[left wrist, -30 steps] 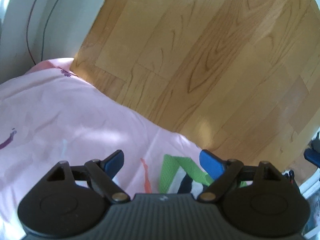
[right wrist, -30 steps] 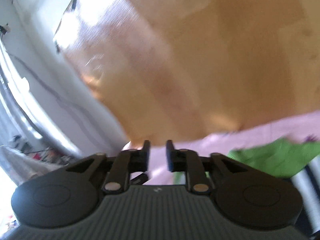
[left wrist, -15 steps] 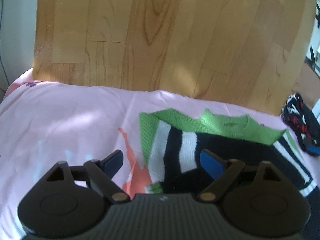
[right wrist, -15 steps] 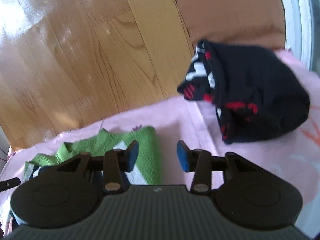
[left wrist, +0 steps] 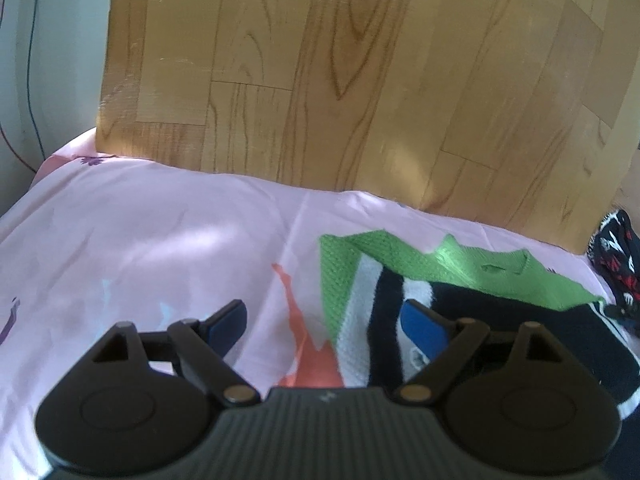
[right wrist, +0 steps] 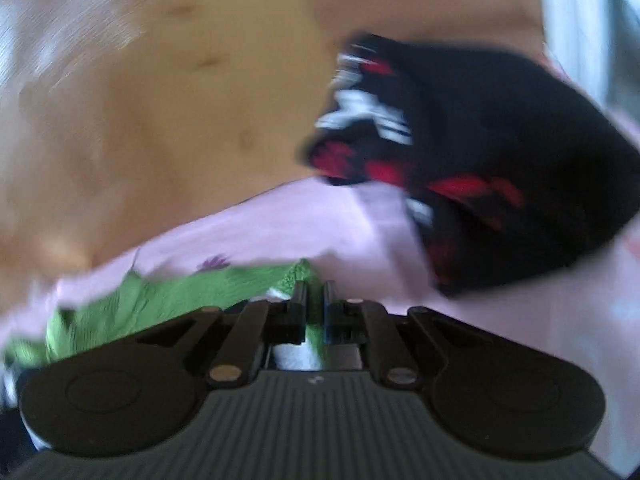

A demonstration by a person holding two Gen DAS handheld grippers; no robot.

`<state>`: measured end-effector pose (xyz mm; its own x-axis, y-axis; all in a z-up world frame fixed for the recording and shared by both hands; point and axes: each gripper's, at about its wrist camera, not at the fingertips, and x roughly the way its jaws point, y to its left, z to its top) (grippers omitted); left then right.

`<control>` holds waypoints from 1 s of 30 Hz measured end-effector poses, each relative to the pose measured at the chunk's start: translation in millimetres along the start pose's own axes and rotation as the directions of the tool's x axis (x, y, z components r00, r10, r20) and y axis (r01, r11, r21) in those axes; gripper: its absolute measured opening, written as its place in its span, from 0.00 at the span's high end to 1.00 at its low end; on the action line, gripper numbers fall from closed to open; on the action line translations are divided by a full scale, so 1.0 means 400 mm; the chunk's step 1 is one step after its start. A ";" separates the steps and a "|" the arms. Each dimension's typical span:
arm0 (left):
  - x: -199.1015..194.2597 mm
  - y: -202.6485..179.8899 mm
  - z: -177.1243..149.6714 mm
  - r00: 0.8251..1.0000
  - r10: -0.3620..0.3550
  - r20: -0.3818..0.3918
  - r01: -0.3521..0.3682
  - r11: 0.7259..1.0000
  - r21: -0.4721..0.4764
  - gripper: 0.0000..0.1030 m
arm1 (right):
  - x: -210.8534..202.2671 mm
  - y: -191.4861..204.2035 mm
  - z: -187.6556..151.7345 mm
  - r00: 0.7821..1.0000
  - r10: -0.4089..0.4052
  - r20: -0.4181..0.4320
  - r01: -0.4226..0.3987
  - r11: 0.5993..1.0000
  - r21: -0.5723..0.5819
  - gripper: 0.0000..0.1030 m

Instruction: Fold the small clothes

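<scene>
While our left gripper [left wrist: 324, 320] hung with its jaws spread wide and empty over the pink printed bedsheet [left wrist: 140, 248], the green, black and white striped knit garment [left wrist: 440, 280] lay flat there. Our right gripper [right wrist: 314, 306] was closing, its jaws nearly together on the garment's green edge, near a black-and-red bundled cloth [right wrist: 500, 160].

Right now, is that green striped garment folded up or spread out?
Spread out, not neatly folded: the green striped garment lies mostly flat on the pink sheet, its green top edge rumpled.
</scene>
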<state>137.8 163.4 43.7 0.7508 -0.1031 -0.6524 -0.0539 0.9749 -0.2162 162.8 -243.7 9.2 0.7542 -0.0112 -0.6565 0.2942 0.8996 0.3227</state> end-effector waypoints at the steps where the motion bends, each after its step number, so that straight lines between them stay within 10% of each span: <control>1: 0.001 0.000 0.001 1.000 0.002 0.001 -0.002 1.000 -0.005 0.16 | -0.008 0.002 -0.003 1.000 -0.002 0.004 0.002 1.000 -0.011 0.84; 6: -0.011 0.001 0.005 1.000 0.005 0.026 -0.005 1.000 -0.016 0.16 | -0.121 0.084 -0.012 0.987 0.103 0.123 -0.083 0.984 -0.161 0.56; 12: -0.015 0.015 0.010 0.999 0.020 0.029 -0.019 0.999 -0.040 0.16 | -0.150 0.321 -0.100 0.920 0.373 -0.118 -0.389 0.837 -0.386 0.57; 22: -0.036 0.057 0.024 0.998 0.025 0.054 -0.018 0.992 -0.126 0.16 | -0.133 0.590 -0.265 0.820 0.475 -0.320 -0.571 0.637 -0.518 0.42; 24: -0.040 0.056 0.024 0.998 0.024 0.059 -0.016 0.992 -0.127 0.16 | -0.128 0.606 -0.283 0.830 0.457 -0.321 -0.556 0.629 -0.543 0.48; 26: -0.042 0.054 0.025 0.998 0.024 0.062 -0.016 0.992 -0.125 0.16 | -0.101 0.619 -0.300 0.843 0.410 -0.348 -0.538 0.626 -0.565 0.75; 30: -0.042 0.056 0.024 0.998 0.021 0.061 -0.013 0.991 -0.135 0.16 | -0.114 0.587 -0.237 0.812 0.469 -0.347 -0.582 0.685 -0.439 0.90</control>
<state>130.2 188.9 57.0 0.7880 -0.0705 -0.6116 -0.1520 0.9404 -0.3041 141.8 9.5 50.3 0.5472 0.5640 -0.6185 -0.4953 0.8138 0.3040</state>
